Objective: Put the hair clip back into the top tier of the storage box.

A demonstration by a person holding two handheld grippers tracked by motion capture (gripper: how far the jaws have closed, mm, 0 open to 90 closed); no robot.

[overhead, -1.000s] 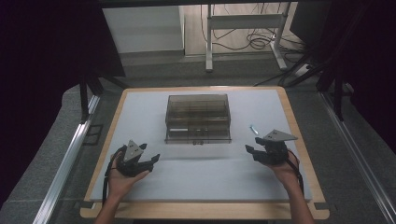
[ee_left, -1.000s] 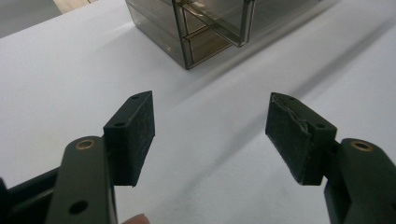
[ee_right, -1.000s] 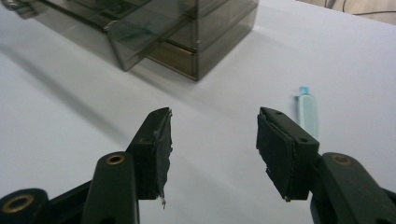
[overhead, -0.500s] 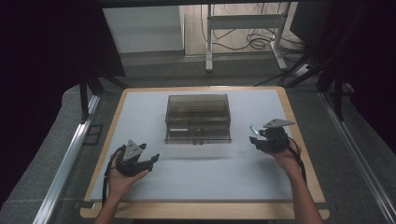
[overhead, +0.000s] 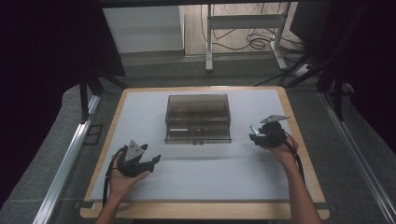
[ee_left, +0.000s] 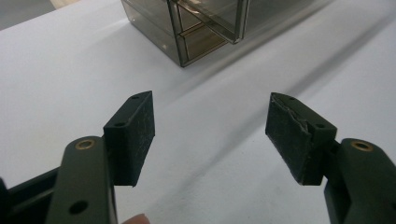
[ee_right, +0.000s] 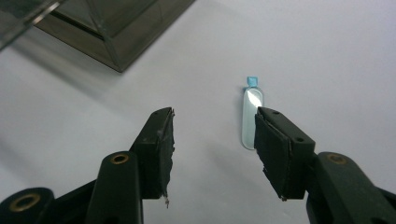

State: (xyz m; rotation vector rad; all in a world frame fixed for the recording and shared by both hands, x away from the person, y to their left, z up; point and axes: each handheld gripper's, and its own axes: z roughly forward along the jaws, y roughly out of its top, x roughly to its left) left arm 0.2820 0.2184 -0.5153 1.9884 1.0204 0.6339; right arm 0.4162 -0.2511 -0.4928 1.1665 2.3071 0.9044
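**A:** So why was the right claw (ee_right: 212, 135) angled down at the desk (overhead: 196, 172) like that? Jaws were spread wide with nothing in them.

**B:** Looked like it was lining up on that little clear vial with a blue cap (ee_right: 251, 116). It lay flat, just ahead of the claw and tucked against the inner face of one jaw, not yet between them. The smoky drawer box (overhead: 198, 118) sat farther ahead, off to the other jaw's side.

**A:** And the left claw (ee_left: 210, 135)?

**B:** Parked low, wide open and empty, box ahead of it. Compared to a second earlier, only the right one had moved, forward toward the vial.
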